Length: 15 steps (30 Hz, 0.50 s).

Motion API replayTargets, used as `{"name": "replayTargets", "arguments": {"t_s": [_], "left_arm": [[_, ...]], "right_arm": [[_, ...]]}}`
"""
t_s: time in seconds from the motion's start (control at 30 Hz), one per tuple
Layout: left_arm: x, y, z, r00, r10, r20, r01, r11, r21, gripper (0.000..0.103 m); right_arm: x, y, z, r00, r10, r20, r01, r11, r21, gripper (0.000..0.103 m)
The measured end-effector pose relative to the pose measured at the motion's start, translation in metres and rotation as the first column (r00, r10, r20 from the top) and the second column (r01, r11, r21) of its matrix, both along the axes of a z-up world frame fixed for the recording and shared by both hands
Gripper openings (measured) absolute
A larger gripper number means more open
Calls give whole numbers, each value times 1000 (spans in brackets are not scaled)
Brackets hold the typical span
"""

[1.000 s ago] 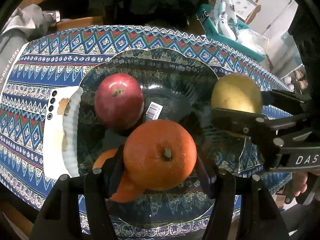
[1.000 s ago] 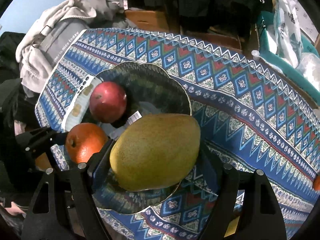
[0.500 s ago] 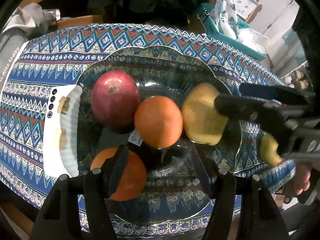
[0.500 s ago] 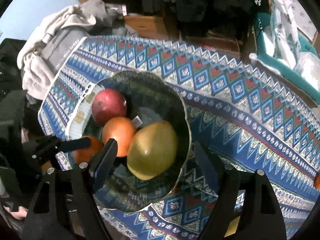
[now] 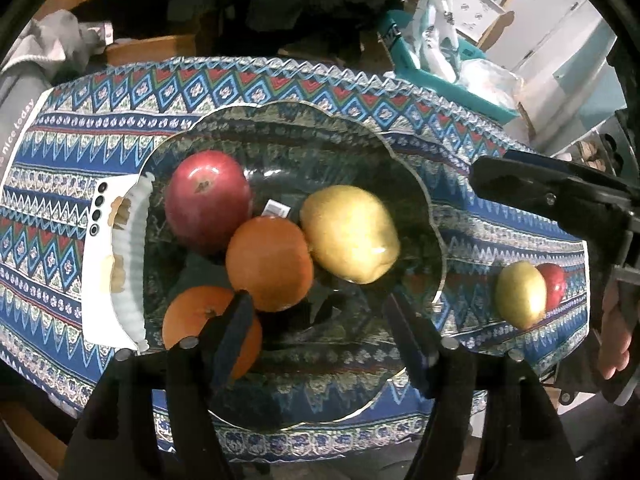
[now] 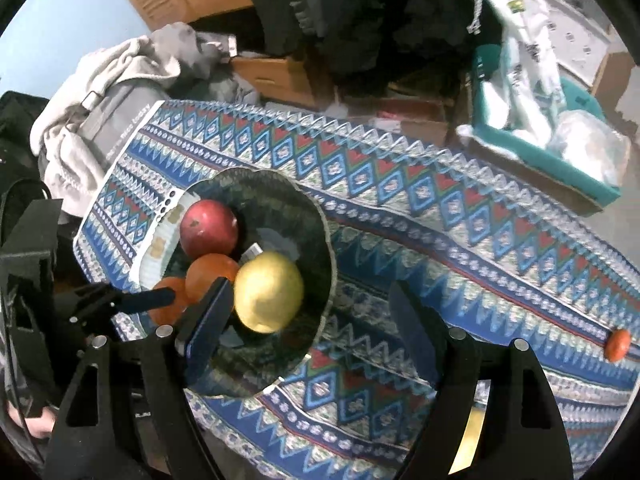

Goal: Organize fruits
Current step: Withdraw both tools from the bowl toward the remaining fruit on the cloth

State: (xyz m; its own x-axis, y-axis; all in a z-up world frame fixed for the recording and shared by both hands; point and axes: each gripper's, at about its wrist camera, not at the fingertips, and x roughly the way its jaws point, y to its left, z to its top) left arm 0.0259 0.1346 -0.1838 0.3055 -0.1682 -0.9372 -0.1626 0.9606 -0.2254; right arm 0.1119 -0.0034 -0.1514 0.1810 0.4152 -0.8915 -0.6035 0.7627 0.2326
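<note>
A dark glass bowl (image 5: 304, 128) (image 6: 280, 184) on the patterned tablecloth holds a red apple (image 5: 208, 200) (image 6: 208, 228), two oranges (image 5: 270, 262) (image 5: 192, 316) (image 6: 210, 276) and a yellow pear (image 5: 348, 234) (image 6: 268, 290). My left gripper (image 5: 320, 316) is open and empty over the bowl's near side. My right gripper (image 6: 310, 310) is open and empty above the bowl's right rim; it also shows in the left wrist view (image 5: 552, 196). A second yellow fruit (image 5: 520, 294) and a red apple (image 5: 554, 284) lie on the cloth right of the bowl.
A white phone (image 5: 102, 256) lies under the bowl's left edge. A small orange fruit (image 6: 618, 344) sits at the far right of the cloth. A grey bag (image 6: 108, 116) and a teal bin (image 6: 560, 152) stand beyond the table.
Both grippers opened: the left let its orange into the bowl and the right let the pear into the bowl. Both then drew back and up from the fruit.
</note>
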Motion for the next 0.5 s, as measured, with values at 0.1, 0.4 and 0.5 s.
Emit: {"name": "replayTargets", "arguments": {"t_s": [0.1,0.4,0.5], "left_arm": [[-1,-6,9,1000,-8,18,8,1000,-9,73],[2,-32,28,997,-50,51,51,998,-22,76],[4,-43,32,996,-72,57,73,997,-24,76]], "right_arm": [[-3,-11,10,1000,-12,20,12,1000,-13,81],[-13,-55,35,996,-52,77,55,997,-45,82],[-14,-70,39,994,-70,80,73,996,-46,83]]}}
